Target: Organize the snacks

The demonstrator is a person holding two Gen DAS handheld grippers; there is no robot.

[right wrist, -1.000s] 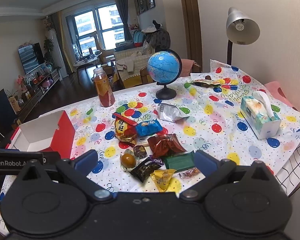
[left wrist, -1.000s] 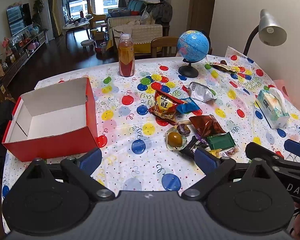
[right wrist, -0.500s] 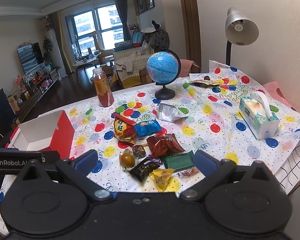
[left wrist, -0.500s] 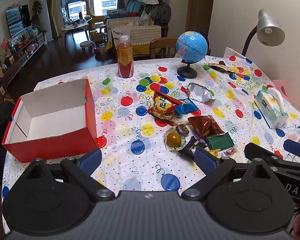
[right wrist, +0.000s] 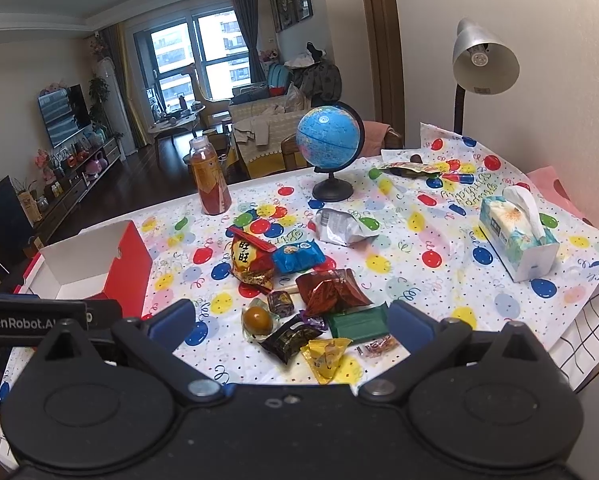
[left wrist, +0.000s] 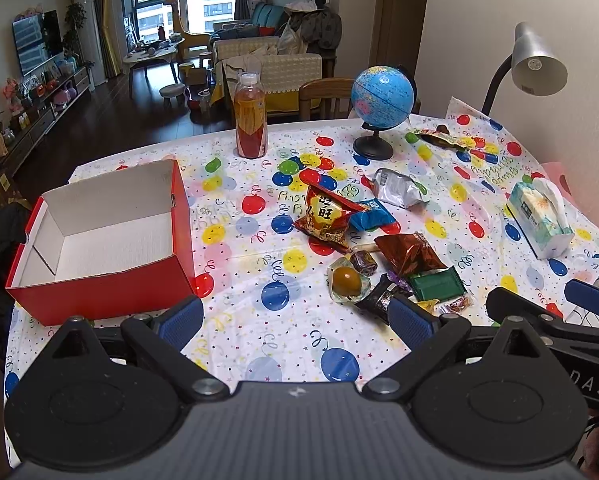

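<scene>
An empty red box [left wrist: 99, 240] with a white inside stands at the table's left; its red corner [right wrist: 127, 264] shows in the right wrist view. A heap of snack packets lies mid-table: a red-and-yellow bag [left wrist: 323, 216] [right wrist: 247, 260], a blue packet [left wrist: 369, 218] [right wrist: 297, 256], a brown foil pack [left wrist: 407, 254] [right wrist: 331, 292], a green bar [left wrist: 437, 286] [right wrist: 357, 322], a silver bag [left wrist: 397, 190] [right wrist: 339, 226] and small sweets. My left gripper [left wrist: 295, 320] is open above the near table edge, nothing between its fingers. My right gripper [right wrist: 287, 322] is open, low over the near sweets, holding nothing.
A bottle of red drink [left wrist: 250, 120], a globe [left wrist: 381, 98] and a desk lamp [left wrist: 537, 60] stand at the back. A tissue pack [left wrist: 539, 216] lies at the right. Another wrapper [left wrist: 439, 138] sits far back right. The balloon-print cloth [left wrist: 239, 248] is bare between box and snacks.
Both views have shifted only slightly; the right gripper has drifted a little toward the snack heap. Nothing on the table moved and both grippers stay open.
</scene>
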